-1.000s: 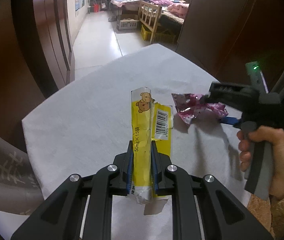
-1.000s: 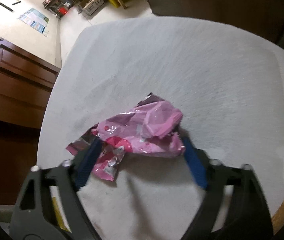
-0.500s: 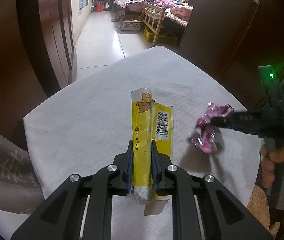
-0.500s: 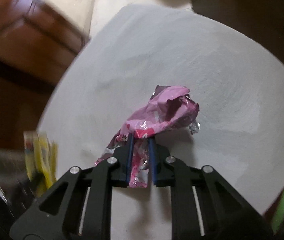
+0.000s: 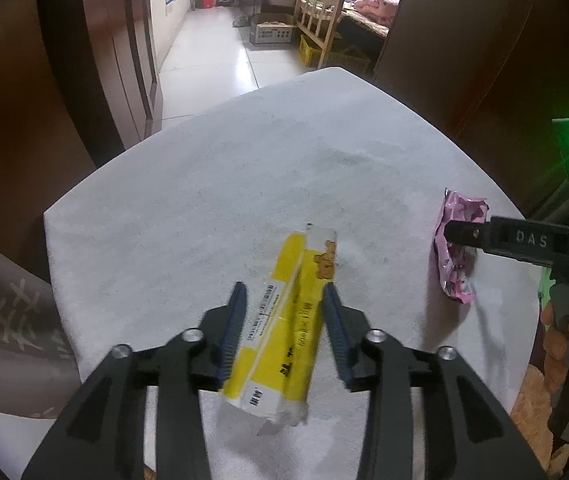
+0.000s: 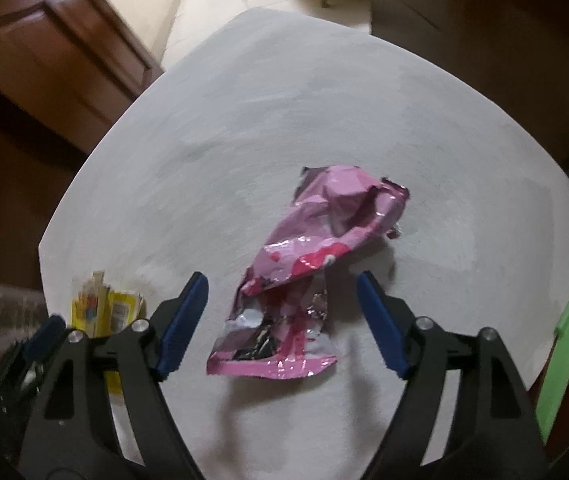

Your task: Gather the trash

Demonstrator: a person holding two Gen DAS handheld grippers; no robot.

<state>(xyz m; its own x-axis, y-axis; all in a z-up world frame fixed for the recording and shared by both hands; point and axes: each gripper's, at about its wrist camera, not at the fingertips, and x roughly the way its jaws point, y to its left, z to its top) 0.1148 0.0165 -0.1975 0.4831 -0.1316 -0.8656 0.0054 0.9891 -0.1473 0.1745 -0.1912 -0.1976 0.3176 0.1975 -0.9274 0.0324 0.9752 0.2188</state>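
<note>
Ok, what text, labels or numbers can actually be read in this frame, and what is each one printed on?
"DAS": on the right gripper, along the side of its finger.
Yellow wrapper: a barcode and Chinese characters, too blurred to read reliably.
Pink wrapper: print too crumpled and blurred to read.
Wall posters in the background: too small to read.

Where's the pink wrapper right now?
In the right wrist view the pink wrapper sits between the open right tongs, over the white table; the yellow packet lies to its left.
</note>
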